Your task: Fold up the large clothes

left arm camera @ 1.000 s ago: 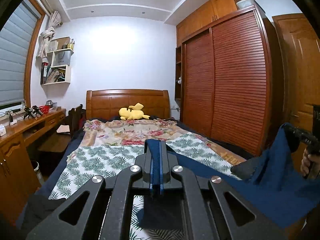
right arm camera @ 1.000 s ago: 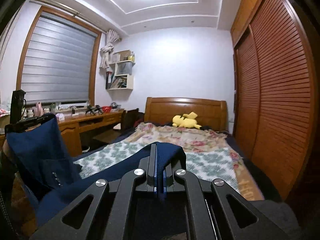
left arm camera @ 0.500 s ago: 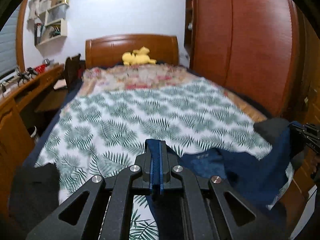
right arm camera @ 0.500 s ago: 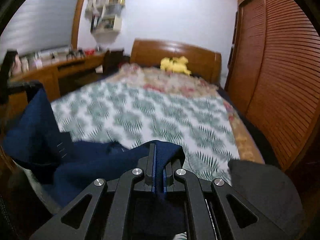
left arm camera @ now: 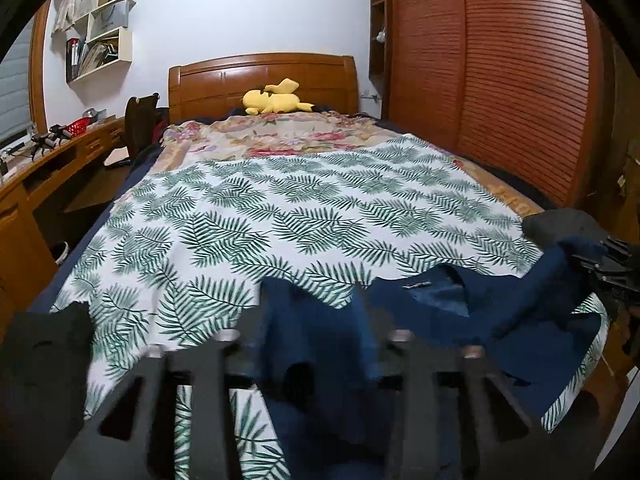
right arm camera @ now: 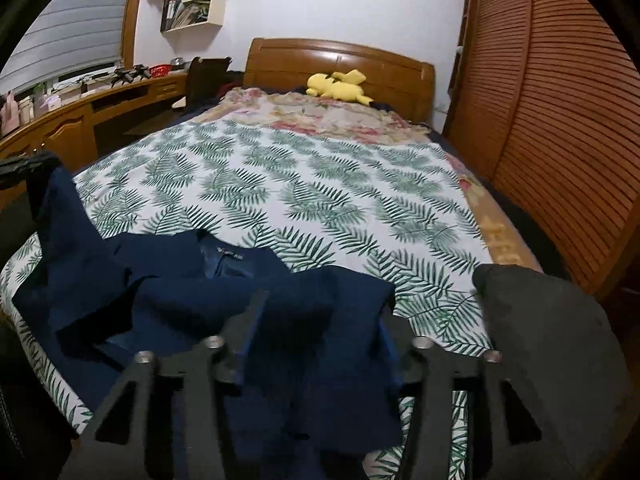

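Observation:
A dark navy jacket lies crumpled across the near end of the bed, collar and label facing up; it also shows in the right wrist view. My left gripper has its fingers spread wide, with navy cloth lying loose between them. My right gripper is likewise spread open over the jacket's right part. The right gripper also appears at the right edge of the left wrist view, and the left gripper at the left edge of the right wrist view.
The bed has a leaf-print sheet, a floral cover beyond it and a yellow plush toy at the wooden headboard. A dark grey garment lies at the near right corner. A desk runs along the left, a wardrobe along the right.
Both grippers have come down to the bed and opened, letting go of the navy jacket, which now lies on the sheet.

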### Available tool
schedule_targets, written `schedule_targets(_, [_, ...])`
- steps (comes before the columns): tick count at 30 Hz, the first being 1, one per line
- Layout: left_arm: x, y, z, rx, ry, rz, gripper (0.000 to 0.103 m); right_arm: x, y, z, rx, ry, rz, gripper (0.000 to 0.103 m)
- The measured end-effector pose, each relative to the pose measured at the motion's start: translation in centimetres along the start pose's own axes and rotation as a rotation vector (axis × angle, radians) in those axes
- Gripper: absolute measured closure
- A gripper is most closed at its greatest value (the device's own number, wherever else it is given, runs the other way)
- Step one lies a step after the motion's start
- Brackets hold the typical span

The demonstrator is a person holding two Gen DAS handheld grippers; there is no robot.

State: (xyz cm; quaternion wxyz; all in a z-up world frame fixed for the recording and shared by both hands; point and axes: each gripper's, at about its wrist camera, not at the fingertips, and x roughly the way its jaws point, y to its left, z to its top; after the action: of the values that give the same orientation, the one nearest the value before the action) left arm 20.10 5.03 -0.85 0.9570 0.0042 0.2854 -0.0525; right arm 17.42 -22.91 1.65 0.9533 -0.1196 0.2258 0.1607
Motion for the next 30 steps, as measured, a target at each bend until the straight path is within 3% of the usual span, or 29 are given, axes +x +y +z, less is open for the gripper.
schedule_targets(2, [-0.2, -0.4, -1.0, 0.004, -0.008, -0.010, 0.031, 0.5, -0.1, -0.2, 0.008, -0.015, -0.024, 0.042])
schedule_targets(4, [-0.4, -0.9, -2.1, 0.009, -0.023, -0.023, 0.025, 0.2, 0.5, -0.4, 0.013, -0.029, -0.025, 0.041])
schedule_targets(10, [-0.7, -1.5, -5.2, -0.021, -0.062, -0.072, 0.025, -1.5, 3.4, -1.2, -0.036, -0.079, -0.095, 0.038])
schedule_targets(14, [-1.4, -1.3, -6.3, 0.020, -0.077, -0.055, 0.025, -2.2, 5.0, -2.3, -0.038, -0.068, -0.049, 0.036])
schedule_targets(18, [-1.8, -0.3, -6.8, 0.008, -0.085, -0.083, 0.025, -1.0, 7.0, -3.7, -0.054, -0.003, 0.050, 0.036])
schedule_targets(23, [-2.1, 0.3, -7.4, 0.007, -0.087, -0.101, 0.018, 1.0, 8.8, -4.3, -0.078, 0.082, 0.127, 0.036])
schedule_targets(30, [-2.8, 0.4, -8.2, 0.012, -0.098, -0.107, 0.017, 5.1, 9.4, -4.7, -0.141, 0.216, 0.123, 0.036])
